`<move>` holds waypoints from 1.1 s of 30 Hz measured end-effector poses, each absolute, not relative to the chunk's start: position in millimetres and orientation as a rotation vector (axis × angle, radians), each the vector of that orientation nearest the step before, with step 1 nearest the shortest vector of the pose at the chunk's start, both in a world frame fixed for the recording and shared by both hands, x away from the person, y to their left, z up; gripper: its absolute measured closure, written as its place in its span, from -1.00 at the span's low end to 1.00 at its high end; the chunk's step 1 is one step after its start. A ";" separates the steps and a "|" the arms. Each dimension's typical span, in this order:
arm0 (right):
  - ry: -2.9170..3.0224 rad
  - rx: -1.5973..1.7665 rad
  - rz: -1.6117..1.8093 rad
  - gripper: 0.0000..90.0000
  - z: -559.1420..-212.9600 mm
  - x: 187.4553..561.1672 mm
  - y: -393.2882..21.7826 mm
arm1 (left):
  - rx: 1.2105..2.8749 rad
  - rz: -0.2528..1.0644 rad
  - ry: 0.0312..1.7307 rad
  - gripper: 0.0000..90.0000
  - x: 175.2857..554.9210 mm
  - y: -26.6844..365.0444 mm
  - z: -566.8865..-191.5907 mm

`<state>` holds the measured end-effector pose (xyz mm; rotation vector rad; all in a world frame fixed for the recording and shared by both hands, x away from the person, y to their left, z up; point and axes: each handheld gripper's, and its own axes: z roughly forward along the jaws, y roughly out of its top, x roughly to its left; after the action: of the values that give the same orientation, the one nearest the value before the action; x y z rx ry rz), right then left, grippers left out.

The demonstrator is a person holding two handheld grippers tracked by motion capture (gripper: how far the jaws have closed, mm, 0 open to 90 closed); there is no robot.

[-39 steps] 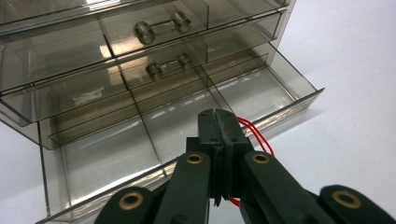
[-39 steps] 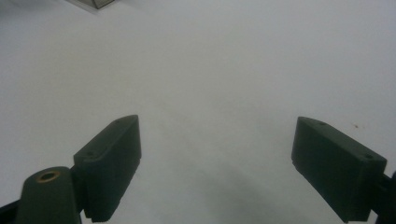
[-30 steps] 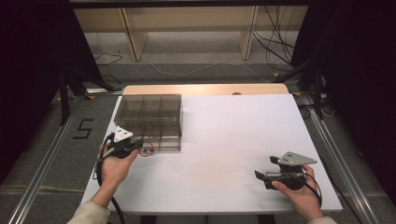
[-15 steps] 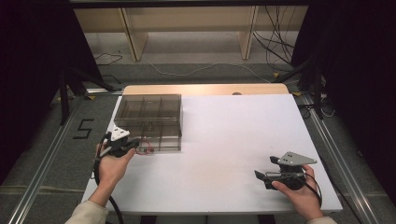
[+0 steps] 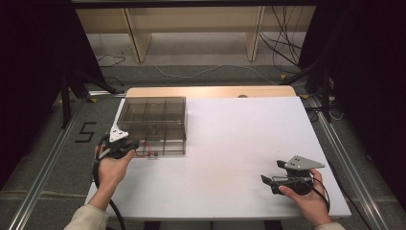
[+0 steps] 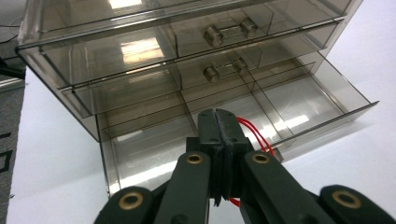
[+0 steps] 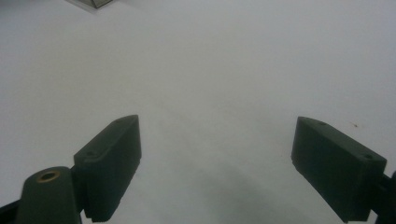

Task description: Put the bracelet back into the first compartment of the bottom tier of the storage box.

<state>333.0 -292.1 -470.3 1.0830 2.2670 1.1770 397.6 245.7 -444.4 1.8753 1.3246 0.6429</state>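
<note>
Change: left tool (image 5: 125, 146) sits a little higher in the high view than a second ago, closer to the organizer; right tool (image 5: 278, 180) has not moved.
Left tool: lower left of the high view, at the organizer's near left corner; its jaws are clenched tight, with a red band (image 6: 252, 133) running out from between them.
Red band: thin loop, seen in the left gripper view lying over the front wall of the pulled-out drawer; in the high view it shows as a red line just right of the left tool.
Organizer (image 5: 153, 111): smoky clear plastic box, upper left of the tabletop (image 5: 239, 139), with two shut drawers above, each with a small clear handle.
Drawer (image 6: 299, 100): lowest one, pulled out toward the camera, split by clear dividers into compartments.
Right tool: lower right of the high view, held in a hand (image 5: 309, 201); jaws spread wide over bare white tabletop, gripping nothing.
Around: wooden strip at the tabletop's far edge, cables on the floor beyond, a "5" marked on the floor at left.
In the way: left tool's own jaws cover the drawer's middle front.
</note>
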 end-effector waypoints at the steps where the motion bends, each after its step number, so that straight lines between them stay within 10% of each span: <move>1: 2.267 1.083 1.178 -0.63 -470.2 333.0 -292.1 | 1.872 0.642 1.328 1.00 397.9 246.4 -444.6; 33: 2.272 1.095 1.163 -0.63 -469.9 332.8 -291.8 | 1.847 0.672 1.389 1.00 409.0 258.4 -447.0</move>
<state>332.8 -291.8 -469.9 1.0951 2.2717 1.1631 409.0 258.4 -447.0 1.8467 1.3895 0.6716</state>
